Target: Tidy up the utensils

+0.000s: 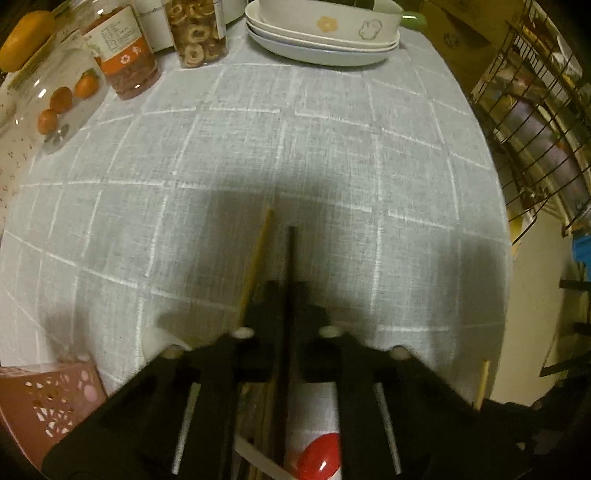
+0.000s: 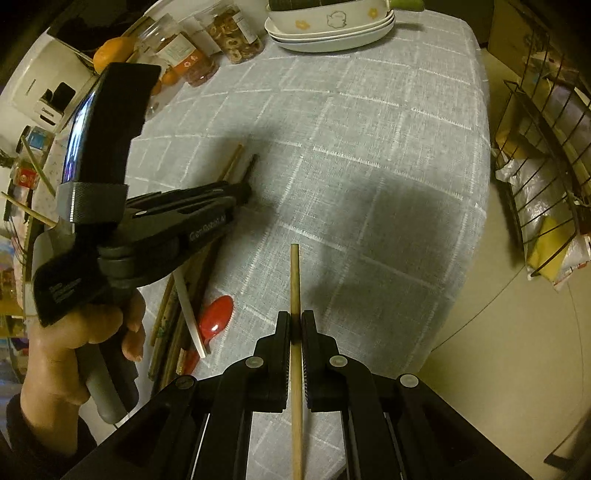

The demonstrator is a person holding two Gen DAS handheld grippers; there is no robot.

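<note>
While both grippers are closed on chopsticks, the step in hand reads as gathering loose pieces from the pile, with nothing yet delivered to a holder.

Far left of the worktop (image 2: 369,155): jars (image 1: 195,33) of dried fruit and a clear container with small oranges. Near left, in the left wrist view: a pink perforated basket (image 1: 48,402), possibly the utensil holder, though that cannot be confirmed.

Left gripper (image 1: 290,295): jaws pressed together on a dark chopstick (image 1: 291,258) that pokes forward between them; a bamboo chopstick (image 1: 258,254) runs alongside just left of the jaws, and whether it is also pinched cannot be told. In the right wrist view this gripper is held by a hand (image 2: 85,332) over the pile.

Beneath it, near left: the pile of chopsticks (image 2: 173,325), a white stick across them, and a red spoon (image 2: 216,317) touching the heap.

Right gripper (image 2: 295,321): jaws pinching a pale wooden chopstick (image 2: 294,280) lengthwise, tip pointing to the far side, clear of the cloth.

Far centre: stacked white dishes (image 2: 332,33). Right, off the worktop: a wire rack (image 2: 535,184).

Next move, as a judgement: lift the left catch clear without dragging neighbours, then pair like with like and carry to one container; thin sticks could swivel in the pads.
</note>
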